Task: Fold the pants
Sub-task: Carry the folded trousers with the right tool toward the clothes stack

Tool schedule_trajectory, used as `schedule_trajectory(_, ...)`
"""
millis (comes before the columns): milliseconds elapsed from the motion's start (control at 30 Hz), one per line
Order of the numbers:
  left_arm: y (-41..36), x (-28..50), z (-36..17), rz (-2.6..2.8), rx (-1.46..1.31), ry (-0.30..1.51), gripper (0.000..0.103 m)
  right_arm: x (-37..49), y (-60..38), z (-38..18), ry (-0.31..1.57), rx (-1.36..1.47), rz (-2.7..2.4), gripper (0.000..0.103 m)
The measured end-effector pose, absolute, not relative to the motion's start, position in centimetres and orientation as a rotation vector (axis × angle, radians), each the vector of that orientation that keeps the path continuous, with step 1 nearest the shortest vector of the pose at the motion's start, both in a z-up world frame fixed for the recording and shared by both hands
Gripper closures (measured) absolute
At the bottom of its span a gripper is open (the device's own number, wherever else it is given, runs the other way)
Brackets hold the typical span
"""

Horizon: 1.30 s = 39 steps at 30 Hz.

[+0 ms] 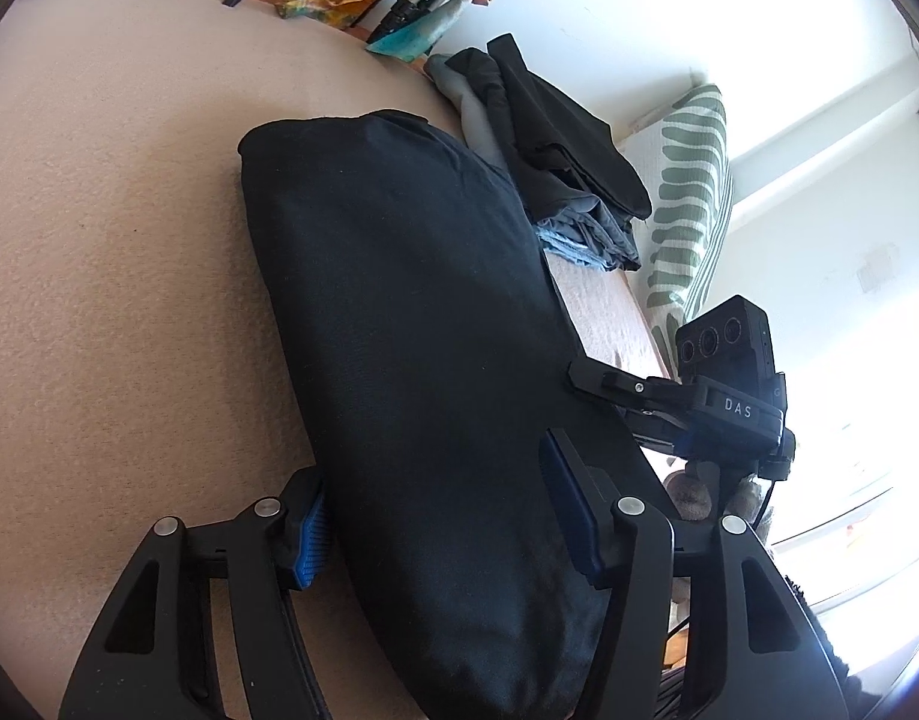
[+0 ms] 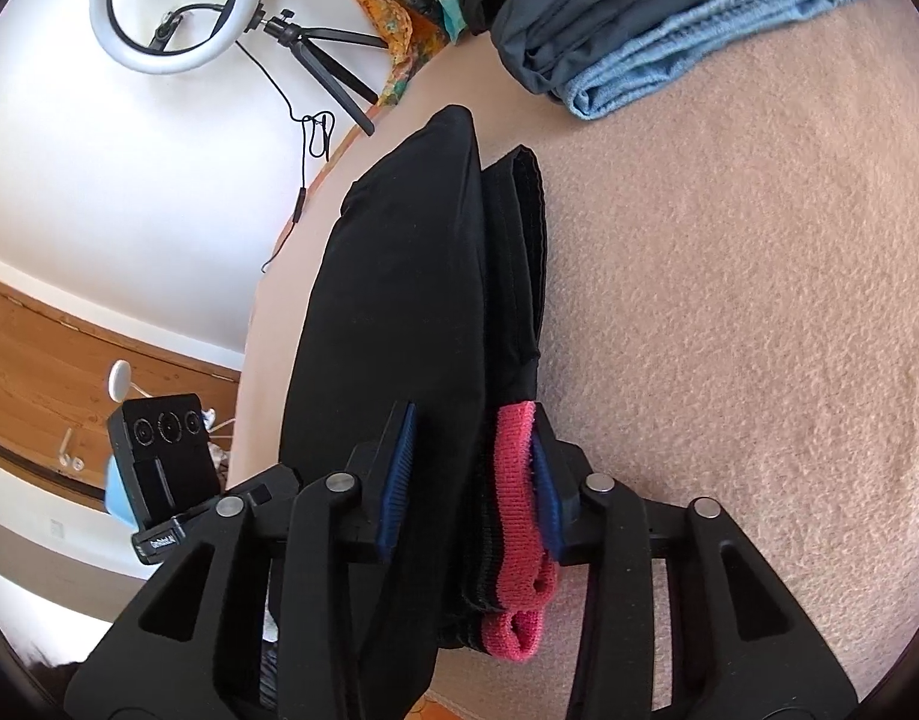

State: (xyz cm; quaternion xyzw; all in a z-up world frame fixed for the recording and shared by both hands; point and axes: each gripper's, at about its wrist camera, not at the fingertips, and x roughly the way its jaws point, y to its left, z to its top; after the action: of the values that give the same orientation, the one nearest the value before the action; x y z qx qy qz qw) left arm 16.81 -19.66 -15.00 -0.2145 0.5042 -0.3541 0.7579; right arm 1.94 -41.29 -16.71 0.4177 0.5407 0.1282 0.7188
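The black pants (image 1: 411, 312) lie folded in a thick bundle on the beige blanket (image 1: 99, 240). My left gripper (image 1: 435, 510) straddles the near end of the bundle, its blue-padded fingers (image 1: 312, 540) pressed against both sides. In the right wrist view the pants (image 2: 399, 300) show a red waistband (image 2: 516, 504) at the near end. My right gripper (image 2: 474, 480) grips that end, with the fabric filling the gap between its pads. The other gripper's camera block shows in each view (image 1: 729, 354) (image 2: 165, 450).
A stack of folded dark and blue clothes (image 1: 555, 168) (image 2: 669, 18) lies beyond the pants. A green-striped pillow (image 1: 693, 192) stands by the wall. A ring light on a tripod (image 2: 177, 6) and colourful fabric (image 2: 399, 24) are off the bed edge.
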Motion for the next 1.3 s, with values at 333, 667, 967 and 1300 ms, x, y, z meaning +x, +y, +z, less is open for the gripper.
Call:
schedule_trajectory(333, -19.5, 17.0, -15.2, -0.753, -0.451, 1.083, 0.069, 2.1, -38.4, -13.3, 1.169, 0.664, 0.222, 0.084)
schedule_trajectory(667, -19.8, 16.6, -13.5, -0.756, -0.372, 1.004, 0.084, 2.2, -36.1, -9.9, 1.131, 0.513, 0.202, 0.087)
schedule_trajectory(967, -20.7, 16.0, -10.1, -0.801, -0.333, 0.909, 0.088, 2.2, -34.6, -5.5, 1.045, 0.399, 0.2, 0.087)
schedule_trajectory(1300, -24.3, 18.3, -5.5, -0.876, -0.273, 0.797, 0.088, 3.2, -37.3, -1.0, 0.942, 0.353, 0.151, 0.087)
